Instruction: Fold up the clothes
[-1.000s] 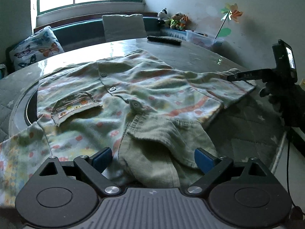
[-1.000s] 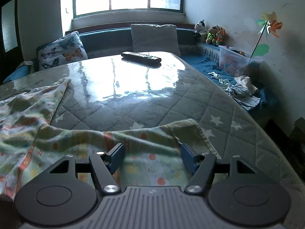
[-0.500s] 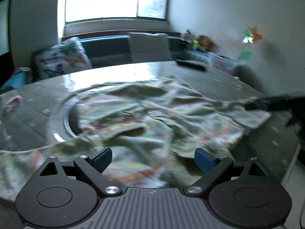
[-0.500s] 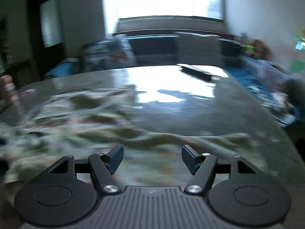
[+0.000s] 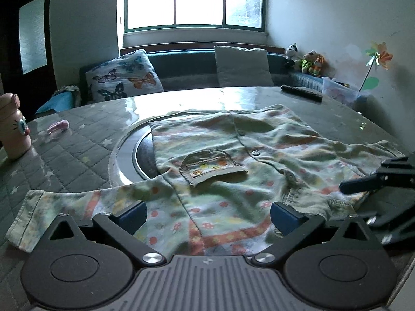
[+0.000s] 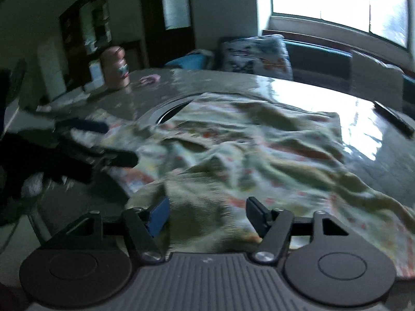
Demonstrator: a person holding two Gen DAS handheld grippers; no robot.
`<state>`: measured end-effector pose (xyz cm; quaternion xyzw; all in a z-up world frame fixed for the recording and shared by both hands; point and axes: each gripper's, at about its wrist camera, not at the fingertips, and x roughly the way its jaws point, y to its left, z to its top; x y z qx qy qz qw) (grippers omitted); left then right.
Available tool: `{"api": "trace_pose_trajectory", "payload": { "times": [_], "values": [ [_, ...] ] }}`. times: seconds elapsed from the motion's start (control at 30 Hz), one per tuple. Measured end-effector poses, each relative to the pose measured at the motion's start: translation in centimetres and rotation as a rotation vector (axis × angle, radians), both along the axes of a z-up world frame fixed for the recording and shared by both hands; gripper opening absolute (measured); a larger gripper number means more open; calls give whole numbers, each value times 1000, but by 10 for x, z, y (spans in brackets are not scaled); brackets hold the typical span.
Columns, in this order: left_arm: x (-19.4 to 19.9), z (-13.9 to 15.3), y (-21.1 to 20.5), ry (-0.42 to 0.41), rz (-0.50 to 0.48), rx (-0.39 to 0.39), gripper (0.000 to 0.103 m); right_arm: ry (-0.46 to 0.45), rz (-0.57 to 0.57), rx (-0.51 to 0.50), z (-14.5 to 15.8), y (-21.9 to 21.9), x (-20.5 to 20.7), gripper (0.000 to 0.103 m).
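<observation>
The patterned button shirt lies spread face-up across the middle of the round table, its near hem at the near edge, one sleeve trailing toward the left edge. No fold shows yet, so nearly everything remains. The left gripper hovers over the hem, jaws opening wide, gripping nothing. The right gripper has jaws closing around the ribbed collar, not yet pinched.

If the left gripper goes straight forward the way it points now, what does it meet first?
Most likely the shirt spread on the table: the left gripper, jaws opening and holding nothing, points down at the cloth near the chest pocket. Depth is unclear.
</observation>
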<state>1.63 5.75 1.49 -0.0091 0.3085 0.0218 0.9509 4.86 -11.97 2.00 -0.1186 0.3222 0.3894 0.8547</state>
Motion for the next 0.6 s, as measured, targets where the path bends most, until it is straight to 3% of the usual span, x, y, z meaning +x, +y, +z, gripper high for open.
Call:
{"api": "trace_pose_trajectory", "payload": {
  "times": [0.1, 0.27, 0.47, 0.6],
  "values": [
    [0, -1, 0, 2, 6, 9, 103, -25, 23, -37, -7, 11, -8, 46],
    [7, -4, -4, 8, 21, 62, 103, -38, -2, -35, -5, 10, -10, 7],
    [23, -15, -8, 36, 39, 140, 102, 22, -69, 100, 18, -17, 5, 3],
    [29, -24, -23, 49, -6, 196, 102, 51, -99, 152, 24, -27, 13, 3]
  ]
}}
